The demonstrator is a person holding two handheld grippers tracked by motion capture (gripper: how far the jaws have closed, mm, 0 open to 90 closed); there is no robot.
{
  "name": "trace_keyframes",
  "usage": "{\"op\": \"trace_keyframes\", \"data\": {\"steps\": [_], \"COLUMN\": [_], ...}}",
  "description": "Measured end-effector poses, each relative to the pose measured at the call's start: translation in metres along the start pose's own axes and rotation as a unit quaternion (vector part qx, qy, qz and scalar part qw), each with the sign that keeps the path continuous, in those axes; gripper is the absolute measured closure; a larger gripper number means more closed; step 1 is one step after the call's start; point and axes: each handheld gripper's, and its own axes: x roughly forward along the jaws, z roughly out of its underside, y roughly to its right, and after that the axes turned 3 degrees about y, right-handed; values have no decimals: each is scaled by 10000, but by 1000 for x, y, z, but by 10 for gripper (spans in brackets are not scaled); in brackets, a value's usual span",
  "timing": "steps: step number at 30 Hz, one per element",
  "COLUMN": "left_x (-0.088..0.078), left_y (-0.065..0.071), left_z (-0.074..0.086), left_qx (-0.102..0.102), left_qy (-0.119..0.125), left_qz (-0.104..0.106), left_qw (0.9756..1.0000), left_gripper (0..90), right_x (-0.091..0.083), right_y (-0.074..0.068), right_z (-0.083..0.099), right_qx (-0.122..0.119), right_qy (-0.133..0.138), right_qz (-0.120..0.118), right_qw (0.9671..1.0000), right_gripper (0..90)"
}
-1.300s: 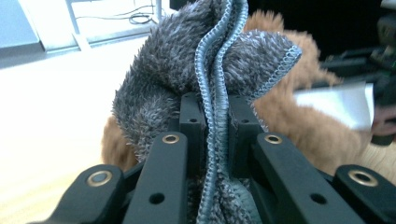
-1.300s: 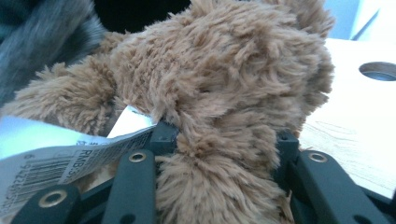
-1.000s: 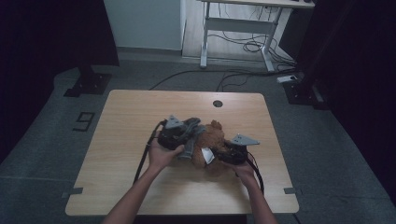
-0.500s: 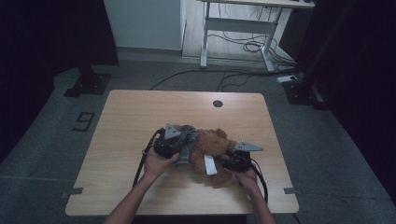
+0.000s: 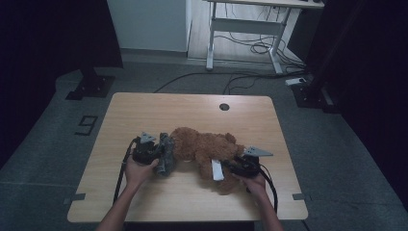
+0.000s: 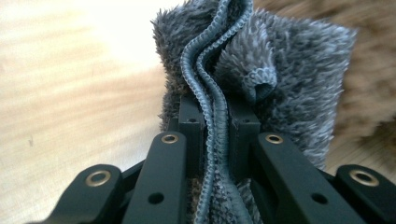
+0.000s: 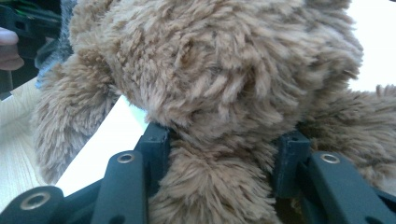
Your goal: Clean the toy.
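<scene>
Teddy bear, brown plush, lying near the table's near edge, its limb being clamped by the right gripper while the left gripper is pinching the grey garment shut at its left; risk: fleece hem slipping free under pull.

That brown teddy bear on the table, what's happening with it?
A person works at a light wooden table with a gripper in each hand. The left gripper is clamped on the stitched edge of a fluffy grey cloth at one end of the fuzzy brown teddy bear. The right gripper squeezes a plush part of the bear, which lies stretched out between them.
</scene>
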Motion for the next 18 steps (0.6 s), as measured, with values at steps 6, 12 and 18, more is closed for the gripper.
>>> {"op": "trace_keyframes", "data": {"steps": [6,12,18], "left_x": [-22,-28,6], "left_y": [19,64,118], "left_z": [-17,-45,-65], "left_qx": [352,795,1205], "left_qy": [374,581,397], "left_qz": [34,425,699], "left_qw": [9987,9942,9895], "left_gripper": [786,786,785], "right_x": [-2,-2,-2], "right_y": [3,1,1], "right_z": [4,3,5], "right_qx": [-6,-3,41], "right_qy": [54,54,84], "right_qz": [-19,6,7], "right_qw": [10000,10000,10000], "right_gripper": [513,513,513]}}
